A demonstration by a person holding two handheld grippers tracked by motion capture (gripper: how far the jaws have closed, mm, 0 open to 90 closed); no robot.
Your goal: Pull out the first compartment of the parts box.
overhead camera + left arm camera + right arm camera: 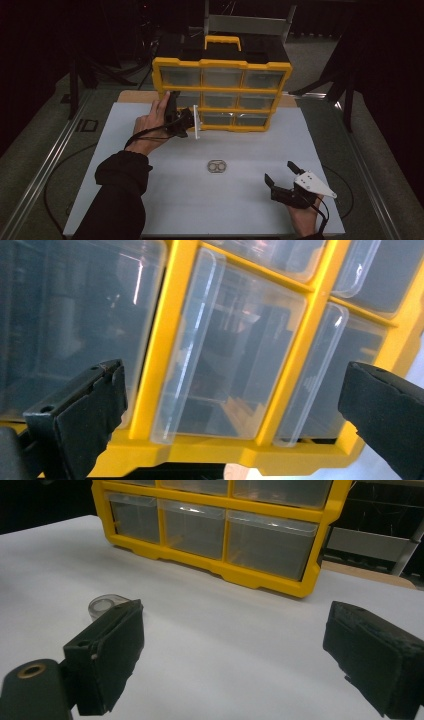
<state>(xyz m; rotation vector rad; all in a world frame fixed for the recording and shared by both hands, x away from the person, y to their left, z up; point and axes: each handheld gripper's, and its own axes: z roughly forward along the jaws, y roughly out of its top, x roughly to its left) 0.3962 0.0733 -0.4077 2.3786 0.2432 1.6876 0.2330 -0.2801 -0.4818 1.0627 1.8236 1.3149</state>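
My left claw (192,122), jaws spread, sits at the organizer's (220,92) lower-left drawer (230,365), not gripping. Right claw (280,176) released, near-right on tabletop (150,200).

Yellow organizer (220,64), clear drawers (232,347), white table (175,200).

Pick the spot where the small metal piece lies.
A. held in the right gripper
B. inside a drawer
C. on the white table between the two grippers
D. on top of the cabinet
C: the small metal piece lies on the bare white table, apart from the left gripper and the right gripper.
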